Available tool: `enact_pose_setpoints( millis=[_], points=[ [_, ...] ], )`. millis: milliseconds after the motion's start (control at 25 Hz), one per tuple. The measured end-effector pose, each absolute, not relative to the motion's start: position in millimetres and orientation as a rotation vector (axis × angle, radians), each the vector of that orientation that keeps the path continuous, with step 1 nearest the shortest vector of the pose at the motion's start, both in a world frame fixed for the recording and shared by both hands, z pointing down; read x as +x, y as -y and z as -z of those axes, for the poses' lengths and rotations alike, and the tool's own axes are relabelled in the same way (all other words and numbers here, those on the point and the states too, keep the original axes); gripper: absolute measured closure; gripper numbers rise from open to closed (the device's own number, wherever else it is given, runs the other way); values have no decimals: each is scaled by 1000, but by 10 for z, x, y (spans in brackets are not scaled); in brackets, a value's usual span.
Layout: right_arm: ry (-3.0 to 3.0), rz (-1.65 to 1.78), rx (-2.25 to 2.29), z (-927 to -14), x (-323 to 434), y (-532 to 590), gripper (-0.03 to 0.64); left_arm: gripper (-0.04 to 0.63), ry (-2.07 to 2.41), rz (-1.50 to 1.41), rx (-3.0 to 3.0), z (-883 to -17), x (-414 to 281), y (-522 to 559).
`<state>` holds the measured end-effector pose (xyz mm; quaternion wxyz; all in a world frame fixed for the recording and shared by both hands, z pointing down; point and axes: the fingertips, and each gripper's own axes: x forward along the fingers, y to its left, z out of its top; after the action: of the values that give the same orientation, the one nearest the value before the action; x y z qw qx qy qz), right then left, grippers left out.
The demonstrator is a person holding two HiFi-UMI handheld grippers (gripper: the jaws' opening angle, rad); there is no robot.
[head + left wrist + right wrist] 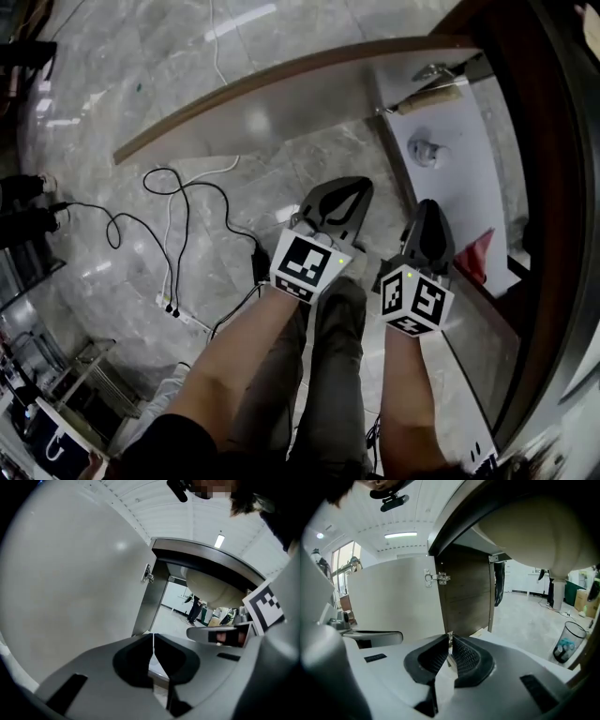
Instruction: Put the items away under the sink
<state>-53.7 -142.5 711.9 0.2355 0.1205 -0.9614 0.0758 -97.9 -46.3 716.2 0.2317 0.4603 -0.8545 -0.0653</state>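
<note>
Floor, cables — head view only; sink underside — gripper views.

floor: cables and power strip at left | cabinet door swung open leftward over the floor | cabinet floor at right: round fitting on it, handled tool beyond, by the hinge | sink basin above the opening | left hand-held gripper and right hand-held gripper side by side before the opening
</note>
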Motion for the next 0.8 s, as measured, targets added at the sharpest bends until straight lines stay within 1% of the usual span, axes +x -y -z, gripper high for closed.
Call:
enact_pose_setpoints(
  millis=[480, 800],
  points=[
    [2672, -148, 197, -6076, -694, 1041, 574, 581, 2399, 201, 1190, -6134, -1079, 156],
    [2735, -125, 140, -5356, -713, 875, 575, 581, 2386, 194, 1201, -5592, -953, -66]
  ],
)
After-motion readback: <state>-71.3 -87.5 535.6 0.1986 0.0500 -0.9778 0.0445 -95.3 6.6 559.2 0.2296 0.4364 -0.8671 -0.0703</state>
